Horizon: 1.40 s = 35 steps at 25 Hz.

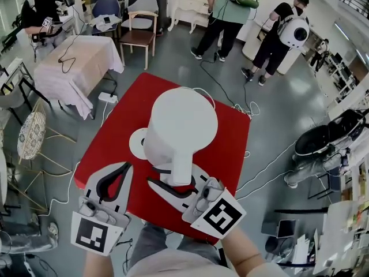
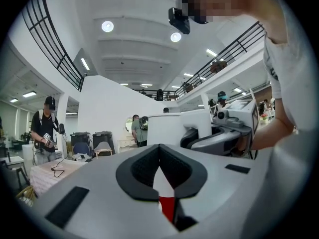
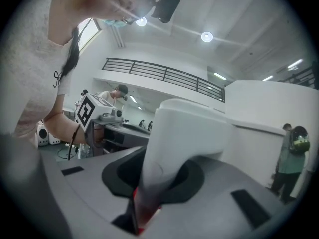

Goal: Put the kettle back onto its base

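Observation:
A white kettle [image 1: 179, 126] hangs above the red table [image 1: 109, 154], and my right gripper [image 1: 173, 179] is shut on its handle [image 1: 180, 169]. In the right gripper view the handle [image 3: 184, 143] fills the gap between the jaws, with the kettle body [image 3: 269, 113] beyond it. The round white base [image 1: 137, 143] lies on the table, partly hidden under the kettle's left side. My left gripper [image 1: 127, 167] is at the lower left, beside the kettle, shut with nothing in it. The left gripper view shows the closed pads [image 2: 134, 176] and the kettle [image 2: 169, 127] to the right.
The kettle base's white cord runs off the table's far edge to a power strip [image 1: 108, 97] on the floor. A cloth-covered table [image 1: 75, 68] and a wooden chair [image 1: 138, 33] stand at the back left. Two people [image 1: 225, 16] [image 1: 282, 33] stand at the back.

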Tool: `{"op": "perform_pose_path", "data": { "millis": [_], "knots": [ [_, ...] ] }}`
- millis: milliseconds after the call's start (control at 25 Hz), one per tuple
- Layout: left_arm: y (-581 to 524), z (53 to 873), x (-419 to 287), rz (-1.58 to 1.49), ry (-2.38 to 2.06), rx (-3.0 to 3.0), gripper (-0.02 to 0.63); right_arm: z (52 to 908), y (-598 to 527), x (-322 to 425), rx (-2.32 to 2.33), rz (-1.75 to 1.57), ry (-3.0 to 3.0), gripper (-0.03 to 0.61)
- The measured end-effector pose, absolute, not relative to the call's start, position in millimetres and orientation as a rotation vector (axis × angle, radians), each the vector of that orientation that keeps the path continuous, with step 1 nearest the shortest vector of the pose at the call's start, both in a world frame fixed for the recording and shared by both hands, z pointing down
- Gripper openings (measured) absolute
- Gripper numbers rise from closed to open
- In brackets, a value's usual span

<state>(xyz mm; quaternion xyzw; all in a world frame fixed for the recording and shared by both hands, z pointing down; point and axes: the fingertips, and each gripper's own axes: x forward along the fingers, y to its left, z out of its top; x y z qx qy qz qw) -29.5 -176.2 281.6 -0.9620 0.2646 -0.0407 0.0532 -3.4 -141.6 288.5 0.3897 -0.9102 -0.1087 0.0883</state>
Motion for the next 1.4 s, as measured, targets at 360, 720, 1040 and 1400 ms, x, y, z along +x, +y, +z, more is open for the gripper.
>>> {"op": "perform_pose_path", "data": {
  "millis": [360,720,1040,1400],
  "knots": [
    [-153,293,-10,-0.13,1.057,-2.859,0.011,311,-135,18,0.927,-0.326,-2.803,0.08],
    [-141,301,-19,-0.138,1.266,-2.795,0.01,344,-159,15,0.769,-0.328,-2.83,0.08],
    [-155,319,-41,-0.179,1.318,-2.788,0.011,384,-197,-5,0.747,-0.301,-2.816,0.08],
    [-185,342,-52,-0.216,1.31,-2.796,0.011,421,-237,-20,0.767,-0.258,-2.811,0.08]
  ]
}}
